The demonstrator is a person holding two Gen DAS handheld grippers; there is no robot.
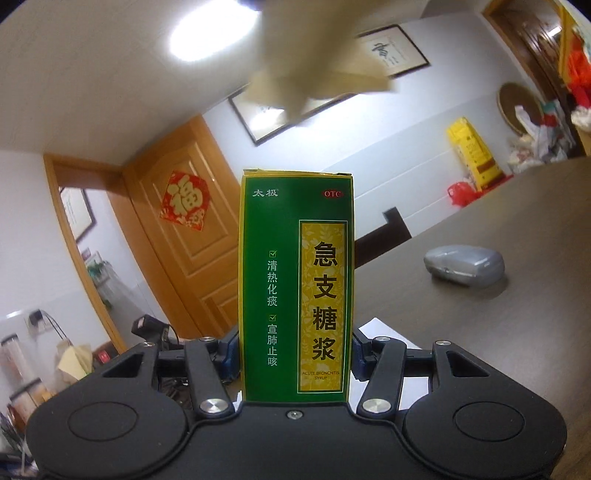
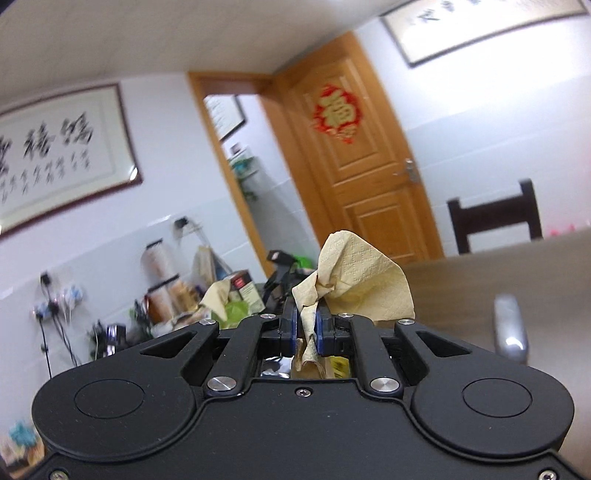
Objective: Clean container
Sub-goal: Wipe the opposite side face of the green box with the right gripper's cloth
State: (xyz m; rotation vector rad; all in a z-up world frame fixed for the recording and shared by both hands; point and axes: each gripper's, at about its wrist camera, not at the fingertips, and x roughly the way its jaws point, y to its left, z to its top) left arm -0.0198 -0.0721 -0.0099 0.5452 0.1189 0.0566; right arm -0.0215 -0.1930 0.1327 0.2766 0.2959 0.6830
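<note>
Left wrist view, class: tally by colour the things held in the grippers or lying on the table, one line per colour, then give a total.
Green and yellow: 1, the box clamped in the left gripper
Beige: 1, the napkin pinched in the right gripper, blurred near the top
Grey: 1, the case on the table
White: 1, the paper beside the box
Total: 4

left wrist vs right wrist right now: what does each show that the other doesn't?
Left wrist only: the left gripper shut on an upright green syrup box, a yellow carton by the far wall, and the ceiling light.

Right wrist only: the right gripper pinching the napkin, and a cluttered counter under a large calligraphy frame.

Both: the orange door with its red decoration, the dark table, the grey case on it, and the napkin, blurred overhead in the left view.
</note>
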